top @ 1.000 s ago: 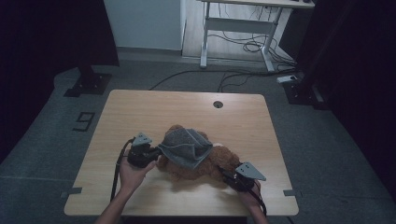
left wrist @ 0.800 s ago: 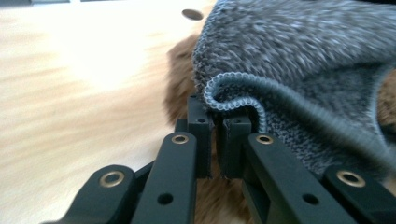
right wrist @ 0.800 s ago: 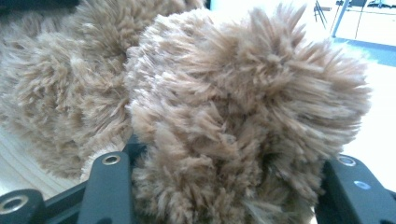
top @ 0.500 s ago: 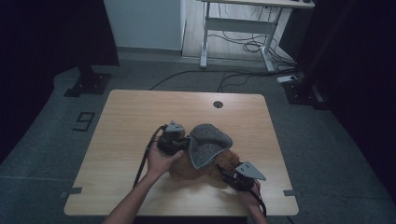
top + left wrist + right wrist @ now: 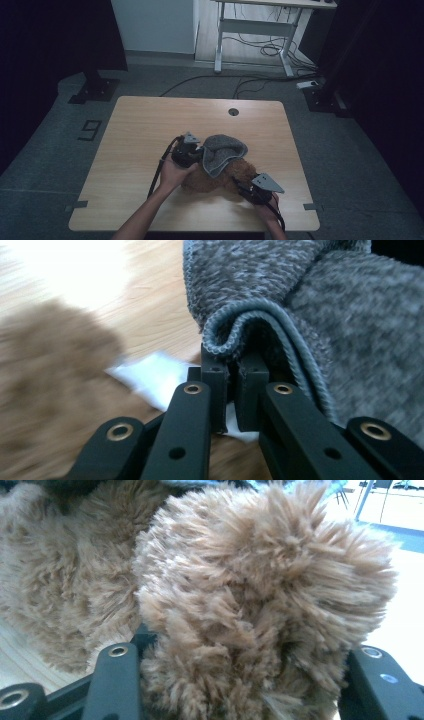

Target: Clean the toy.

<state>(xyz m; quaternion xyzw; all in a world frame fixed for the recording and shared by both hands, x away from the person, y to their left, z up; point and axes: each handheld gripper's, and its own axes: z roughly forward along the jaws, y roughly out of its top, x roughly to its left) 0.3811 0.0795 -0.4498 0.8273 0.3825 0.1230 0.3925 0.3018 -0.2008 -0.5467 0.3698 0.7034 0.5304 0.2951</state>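
Grey knitted cloth [image 5: 224,152] lies draped over a brown plush toy [image 5: 220,177] in the lower middle of the high view, both on the wooden worktop [image 5: 145,130]. In the left gripper view the cloth [image 5: 320,315] fills the upper right, its folded hem pinched between the nearly closed jaws of the left hand-held gripper [image 5: 231,375]; a white tag [image 5: 150,377] and blurred brown plush [image 5: 45,390] sit to the left of the jaws. In the high view this left hand-held gripper [image 5: 192,152] sits at the cloth's left edge, held by the person's left hand [image 5: 175,172], whose forearm comes up from the bottom edge.

The right hand-held gripper [image 5: 245,189] is at the lower right of the toy, touching its fur, with a grey plate on top. In the right gripper view, brown fur [image 5: 250,600] bulges between the two widely spread jaws at the bottom corners; whether they press on it cannot be told.

Beyond the worktop, at the top of the high view, a white desk frame [image 5: 255,25] stands over loose cables [image 5: 260,50] on the floor.
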